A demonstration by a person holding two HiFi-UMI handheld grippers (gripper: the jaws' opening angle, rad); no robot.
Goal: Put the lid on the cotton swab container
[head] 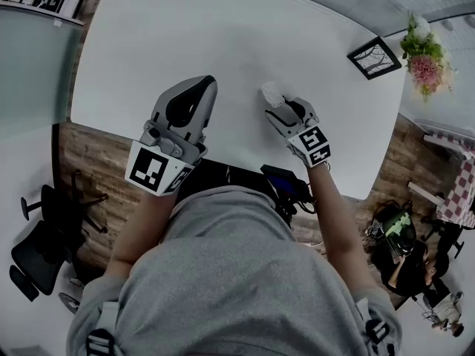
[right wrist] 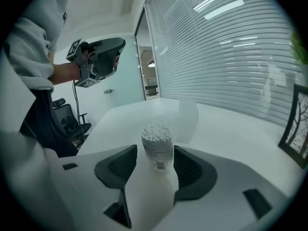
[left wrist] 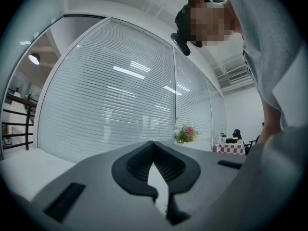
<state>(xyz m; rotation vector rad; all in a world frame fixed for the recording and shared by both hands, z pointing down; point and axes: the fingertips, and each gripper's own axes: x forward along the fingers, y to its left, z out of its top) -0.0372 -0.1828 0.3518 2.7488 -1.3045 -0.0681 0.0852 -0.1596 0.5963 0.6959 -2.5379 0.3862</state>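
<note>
- Left tongs [left wrist: 154, 148]: jaws pressed together with nothing between them. I hold them raised off the table [head: 223, 28], facing the window blinds [left wrist: 115, 95].
- Right tongs [head: 280, 104]: jaws spread. The cotton swab container [right wrist: 157, 141] stands upright between the pads, which lie close on either side and do not appear to squeeze it.
- Container: open at the top — swab heads exposed. In the head view it rests on the white table at 12 o'clock from the right jaw tips.
- Lid [right wrist: 188, 115]: a translucent cap standing on the table just beyond the container, at 1 o'clock from it in the right gripper view — not touching it.
- Picture frame [head: 375, 57]: on the table's far corner, at 2 o'clock from the container.
</note>
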